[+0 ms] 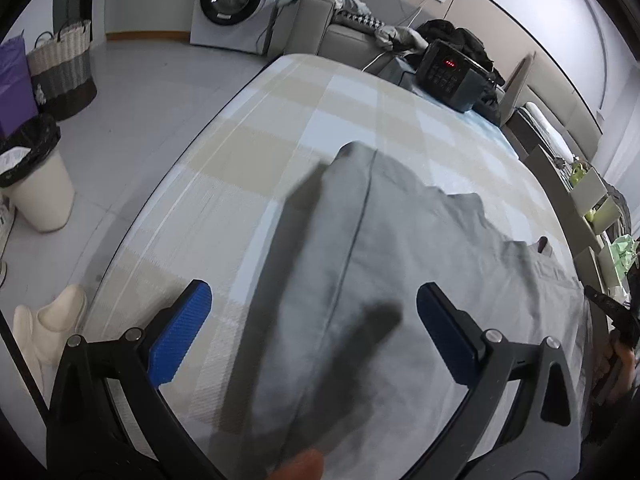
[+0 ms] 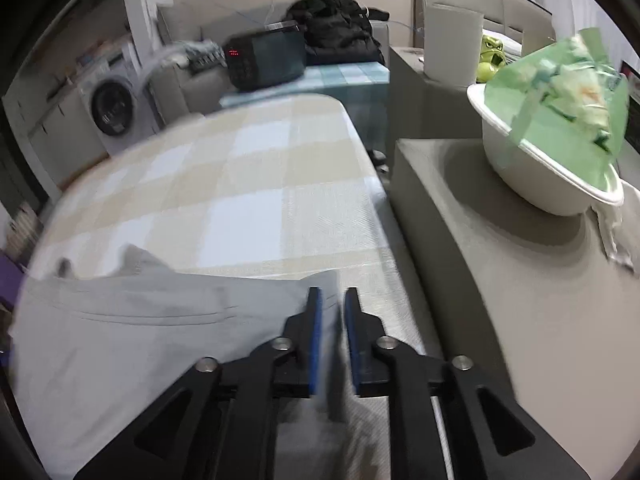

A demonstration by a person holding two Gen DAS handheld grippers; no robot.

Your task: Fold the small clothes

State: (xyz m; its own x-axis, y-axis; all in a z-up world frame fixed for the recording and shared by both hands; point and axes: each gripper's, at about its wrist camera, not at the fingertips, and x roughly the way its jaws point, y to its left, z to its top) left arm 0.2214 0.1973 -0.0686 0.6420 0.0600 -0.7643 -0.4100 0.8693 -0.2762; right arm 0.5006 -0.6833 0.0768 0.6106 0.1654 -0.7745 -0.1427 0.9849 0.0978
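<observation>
Over grey garment (image 1: 400, 280): left gripper (image 1: 314, 320) jaws wide, empty; right gripper (image 2: 333, 320) jaws narrowly parted, gripping nothing

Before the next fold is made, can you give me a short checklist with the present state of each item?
1. Grey garment lies on the checked table cover: ok.
2. Left gripper open and empty, over the garment: ok.
3. Right gripper nearly closed over the garment's edge; whether its pads pinch cloth: cannot tell.
4. Garment flat, without wrinkles: not ok, a fold already lies along it and the far edge is rumpled.
5. Free table space beyond the garment: ok.
6. White bowl stands apart on the side surface: ok.
</observation>
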